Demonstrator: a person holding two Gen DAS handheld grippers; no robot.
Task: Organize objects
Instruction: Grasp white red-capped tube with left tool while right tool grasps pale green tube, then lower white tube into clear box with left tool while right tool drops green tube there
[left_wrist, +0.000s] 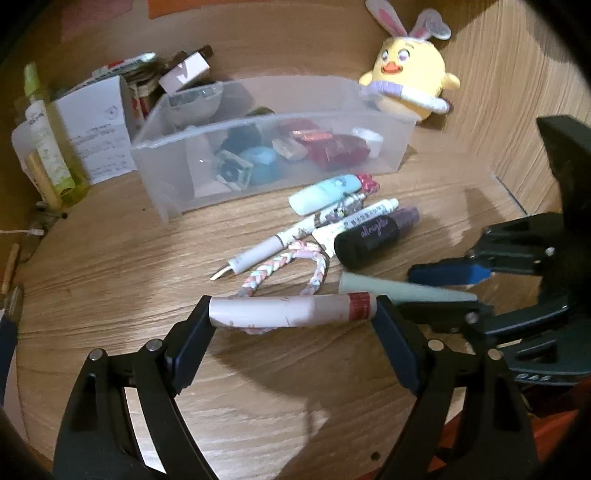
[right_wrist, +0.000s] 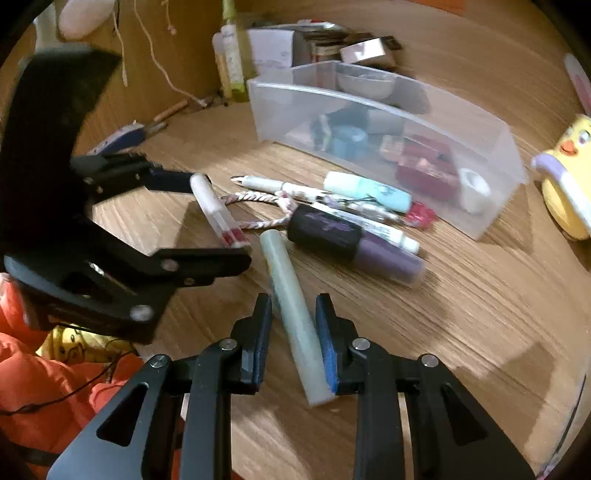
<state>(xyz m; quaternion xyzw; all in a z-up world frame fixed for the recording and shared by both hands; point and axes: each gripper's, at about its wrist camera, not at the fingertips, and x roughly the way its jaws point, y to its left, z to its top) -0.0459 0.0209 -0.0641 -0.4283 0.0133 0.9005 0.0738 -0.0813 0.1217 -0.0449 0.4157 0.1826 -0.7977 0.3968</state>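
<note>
The left gripper is clamping a white tube with a red band end to end; the right gripper is clamping a pale green tube. Beyond, mid-tabletop, a black bottle is reading "allnight", before a translucent plastic bin.

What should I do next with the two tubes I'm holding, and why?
Probably carry the left tool, shut on the white tube, up and over the clear bin and drop it in. The bin is open-topped and already holds small items, while the right tool is shut on the pale green tube, so move one at a time.
</note>
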